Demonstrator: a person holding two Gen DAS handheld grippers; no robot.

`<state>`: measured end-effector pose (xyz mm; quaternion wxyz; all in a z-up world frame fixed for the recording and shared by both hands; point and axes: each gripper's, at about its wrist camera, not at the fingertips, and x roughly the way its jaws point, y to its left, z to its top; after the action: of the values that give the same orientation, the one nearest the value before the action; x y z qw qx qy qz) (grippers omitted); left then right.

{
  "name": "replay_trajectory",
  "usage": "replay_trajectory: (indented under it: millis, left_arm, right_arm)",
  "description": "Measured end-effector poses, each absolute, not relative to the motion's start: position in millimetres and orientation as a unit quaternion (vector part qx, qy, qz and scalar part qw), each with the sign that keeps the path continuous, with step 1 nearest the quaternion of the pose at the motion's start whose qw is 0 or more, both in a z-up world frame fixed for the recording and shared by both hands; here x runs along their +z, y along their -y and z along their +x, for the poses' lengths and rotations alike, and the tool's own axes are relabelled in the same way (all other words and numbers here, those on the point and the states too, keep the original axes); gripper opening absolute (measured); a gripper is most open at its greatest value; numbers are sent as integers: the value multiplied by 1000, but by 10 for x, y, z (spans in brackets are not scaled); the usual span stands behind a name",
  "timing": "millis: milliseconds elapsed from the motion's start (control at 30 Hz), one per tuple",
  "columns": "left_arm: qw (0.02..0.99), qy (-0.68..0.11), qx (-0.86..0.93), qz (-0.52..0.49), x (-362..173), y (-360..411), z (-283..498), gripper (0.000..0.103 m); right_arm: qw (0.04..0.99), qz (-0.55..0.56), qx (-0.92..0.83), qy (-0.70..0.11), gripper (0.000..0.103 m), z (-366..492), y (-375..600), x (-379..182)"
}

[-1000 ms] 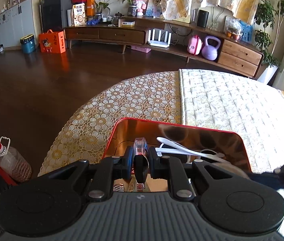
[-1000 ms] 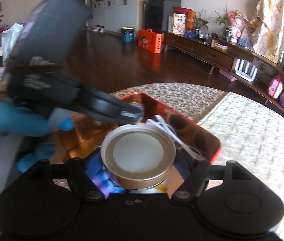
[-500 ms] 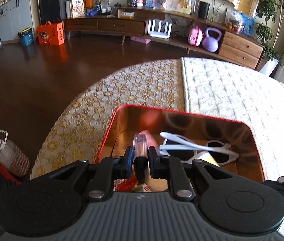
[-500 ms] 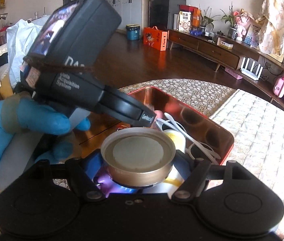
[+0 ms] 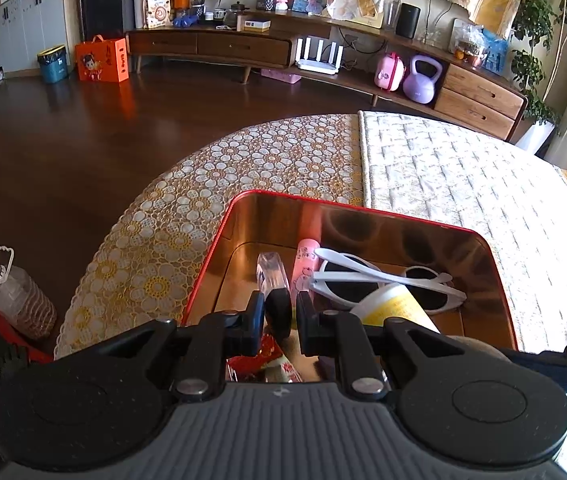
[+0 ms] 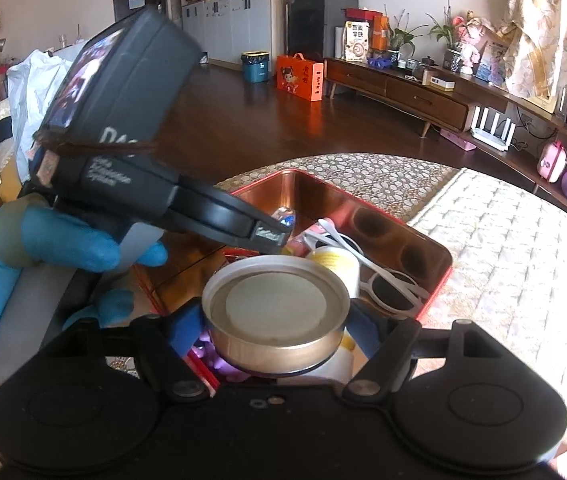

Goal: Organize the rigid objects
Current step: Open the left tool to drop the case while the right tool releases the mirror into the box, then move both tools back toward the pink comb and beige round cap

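A red tin box (image 5: 495,264) with a copper inside stands on the cloth-covered table. In it lie white sunglasses (image 5: 367,280), a pink tube (image 5: 305,260), a white-and-yellow tub (image 5: 395,304) and a red packet (image 5: 271,354). My left gripper (image 5: 280,312) is shut on a small clear item with a black end (image 5: 271,276), held over the box's left part. In the right wrist view the left gripper (image 6: 271,236) is carried by a blue-gloved hand (image 6: 55,244). My right gripper (image 6: 279,320) is shut on a round gold tin with a silver lid (image 6: 275,304), just above the box's near end (image 6: 439,276).
The table carries a floral lace cloth (image 5: 187,232) on the left and a pale quilted cloth (image 5: 463,184) on the right. A plastic bottle (image 5: 19,296) stands on the dark floor beside the table. A long wooden sideboard (image 5: 243,48) lines the far wall.
The left wrist view now looks deeper into the box, showing more of its contents. The left gripper stands a little higher over the box, still holding the clear item. The right gripper keeps the tin.
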<state>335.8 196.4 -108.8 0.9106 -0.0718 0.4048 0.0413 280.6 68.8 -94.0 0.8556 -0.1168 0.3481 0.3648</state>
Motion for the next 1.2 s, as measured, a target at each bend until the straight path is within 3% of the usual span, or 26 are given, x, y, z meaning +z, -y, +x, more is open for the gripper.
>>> replay_trajectory:
  millis: [167,300,1200]
  left_arm:
    - [912,-402,40,-72,-1023,-1949,3266,18]
    - [914,-395,43,-75,-953,-1950,3180,30]
    - [934,-353,30,-50,-317,-1411,2414,30]
  right_arm:
    - [858,-108,364,-346,77,2796,-614,-905]
    - [858,-121,365,-342,81,2788,-634,-915]
    - [881,-18,345,-325,90,2386,466,-404]
